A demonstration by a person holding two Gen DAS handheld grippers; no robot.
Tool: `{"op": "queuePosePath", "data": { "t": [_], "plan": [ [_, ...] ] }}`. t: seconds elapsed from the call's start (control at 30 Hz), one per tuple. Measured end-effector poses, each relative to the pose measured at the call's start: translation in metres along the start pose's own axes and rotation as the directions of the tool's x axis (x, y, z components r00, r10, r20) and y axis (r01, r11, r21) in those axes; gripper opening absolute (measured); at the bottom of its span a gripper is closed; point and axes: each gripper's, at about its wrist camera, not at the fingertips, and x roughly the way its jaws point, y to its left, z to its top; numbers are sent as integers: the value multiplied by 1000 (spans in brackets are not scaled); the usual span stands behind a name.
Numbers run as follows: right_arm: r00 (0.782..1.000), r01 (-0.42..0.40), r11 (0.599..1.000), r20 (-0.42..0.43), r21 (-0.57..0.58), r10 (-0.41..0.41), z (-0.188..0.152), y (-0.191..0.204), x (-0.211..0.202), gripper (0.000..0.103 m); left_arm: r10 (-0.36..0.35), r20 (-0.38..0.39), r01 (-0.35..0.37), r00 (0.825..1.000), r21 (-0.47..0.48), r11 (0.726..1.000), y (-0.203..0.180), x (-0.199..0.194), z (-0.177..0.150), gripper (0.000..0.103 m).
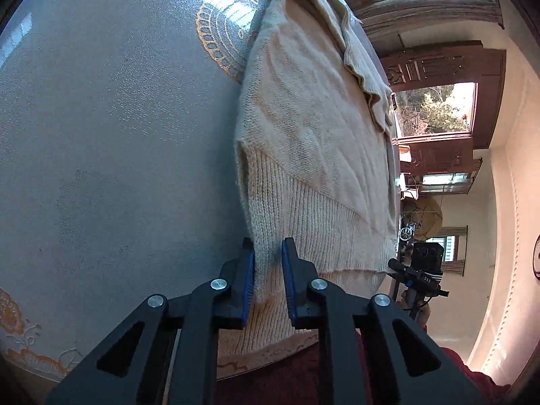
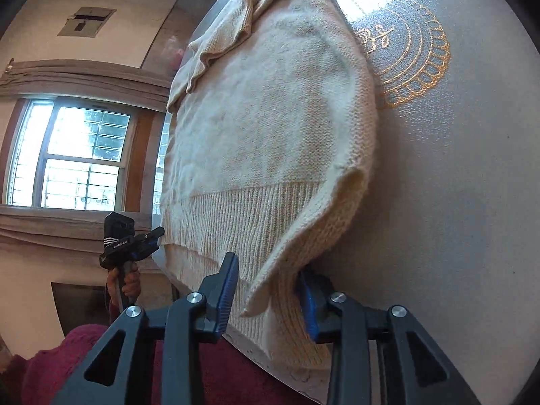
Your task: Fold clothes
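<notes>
Left wrist view, my left claw [image 1: 267, 270]: the blue pads sit on either side of the ribbed hem corner of the cream knit sweater [image 1: 314, 141]. The pad on the picture's left touches the wool; I cannot tell whether the other presses, so the clamp is unproven.
Left wrist view, sweater: laid on the grey tablecloth [image 1: 111, 141], hem at the near table edge, a sleeve folded over the body at the far end.
Left wrist view, writing: my other tool [image 1: 426, 263] shows by the hem's far corner with small white letters I cannot make out.

Right wrist view, my right claw [image 2: 268, 290]: pads set apart, the lifted hem corner between them; one pad is hidden behind the knit, the other stands clear, so no firm pinch shows.
Right wrist view, writing: a gold emblem [image 2: 410, 57] with one character is on the cloth; the left tool [image 2: 130, 239], held in my hand [image 2: 126, 285], carries a tiny unreadable label.

Progress: I judge it early to middle. Sleeve tucked, both hem corners taken up; carrying the hem up over the body is not yet done.
</notes>
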Motion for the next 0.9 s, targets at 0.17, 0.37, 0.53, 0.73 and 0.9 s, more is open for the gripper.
{"op": "queuePosePath", "data": {
  "t": [0.17,0.37,0.53,0.73,0.9],
  "plan": [
    [999,53,996,-5,-70,-53,-2,14,4,35,27,22,-27,999,32,999,-4,1,-2,12],
    [996,93,994,7,-55,-93,4,12,6,10,41,78,-45,996,56,997,-9,-2,-8,4],
    [997,67,997,41,-48,-65,4,13,5,9,16,116,-27,993,91,995,-20,-8,-10,3],
    [991,-94,994,91,-59,100,7,24,-6,9,-46,179,18,983,156,988,-44,-23,-7,3],
    [973,-182,978,125,-105,194,21,46,-14,9,-108,229,58,967,216,975,-71,-33,12,3]
  ]
}}
